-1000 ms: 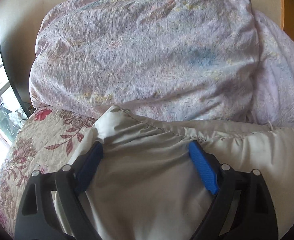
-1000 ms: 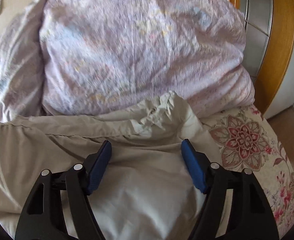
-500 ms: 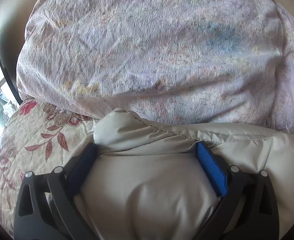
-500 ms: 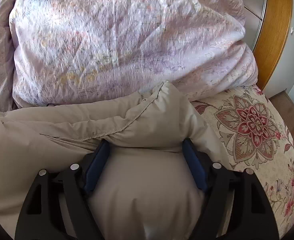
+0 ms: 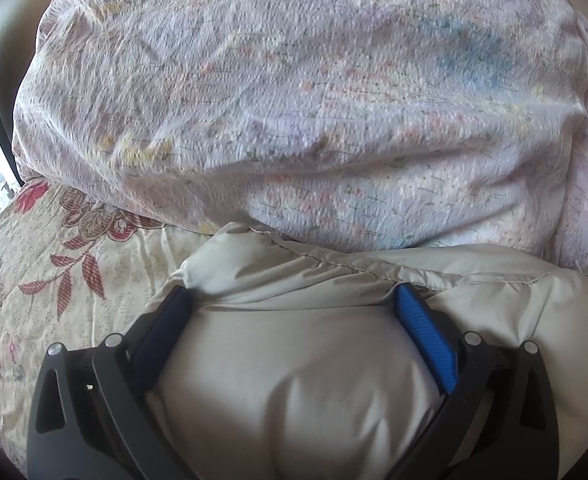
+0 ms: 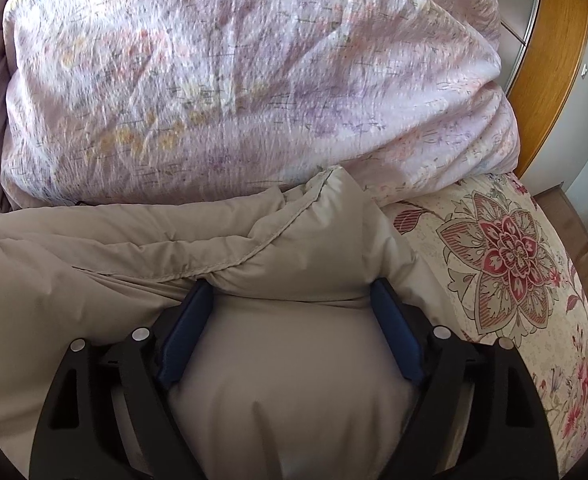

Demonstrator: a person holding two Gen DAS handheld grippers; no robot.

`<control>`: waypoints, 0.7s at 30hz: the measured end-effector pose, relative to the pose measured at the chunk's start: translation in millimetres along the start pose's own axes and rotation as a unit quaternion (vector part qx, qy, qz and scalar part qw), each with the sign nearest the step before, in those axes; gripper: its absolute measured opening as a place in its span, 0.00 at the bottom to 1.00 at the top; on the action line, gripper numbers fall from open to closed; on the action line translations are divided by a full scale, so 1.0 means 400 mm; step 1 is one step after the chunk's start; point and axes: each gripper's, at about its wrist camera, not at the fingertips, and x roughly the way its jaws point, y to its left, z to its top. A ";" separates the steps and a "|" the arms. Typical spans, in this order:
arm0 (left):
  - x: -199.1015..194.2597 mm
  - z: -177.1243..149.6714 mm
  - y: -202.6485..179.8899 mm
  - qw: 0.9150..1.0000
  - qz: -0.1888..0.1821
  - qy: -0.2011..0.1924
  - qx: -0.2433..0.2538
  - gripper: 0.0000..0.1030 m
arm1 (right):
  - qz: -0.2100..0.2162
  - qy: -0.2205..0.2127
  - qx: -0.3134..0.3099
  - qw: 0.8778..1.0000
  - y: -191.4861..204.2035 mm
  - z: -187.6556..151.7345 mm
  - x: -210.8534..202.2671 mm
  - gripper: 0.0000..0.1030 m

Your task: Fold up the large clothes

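A beige padded garment, puffy and smooth-skinned like a down jacket, is seen lying on a floral bedspread, with its far edge pushed up against a bulky pale lilac duvet. A stitched seam is shown running along that far edge, and the fabric is gathered into soft rolls and creases there.

In the left wrist view, the left gripper is held with its jaws spread wide, and a thick bulge of the garment is lodged between the blue pads; the padding is touched by both, so whether it is truly pinched cannot be told.

In the right wrist view, the right gripper is likewise spread wide around a swollen fold of the garment, at its corner nearest the red flower printed on the bedspread. A wooden door frame is visible beyond the duvet.
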 end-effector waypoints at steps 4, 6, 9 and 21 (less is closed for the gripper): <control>0.030 0.015 -0.030 1.000 0.008 0.007 0.004 0.98 | -0.004 0.002 0.001 1.000 -0.001 0.004 0.006 0.81; 0.037 0.014 -0.038 1.000 0.009 0.008 0.003 0.98 | -0.003 0.003 0.004 1.000 -0.002 0.007 0.008 0.81; 0.038 0.017 -0.038 1.000 0.004 0.004 -0.002 0.98 | 0.000 -0.003 0.011 1.000 -0.009 0.007 0.006 0.81; -0.178 -0.029 0.016 0.996 0.039 -0.063 0.044 0.96 | 0.059 -0.078 0.079 0.992 -0.125 -0.030 -0.140 0.81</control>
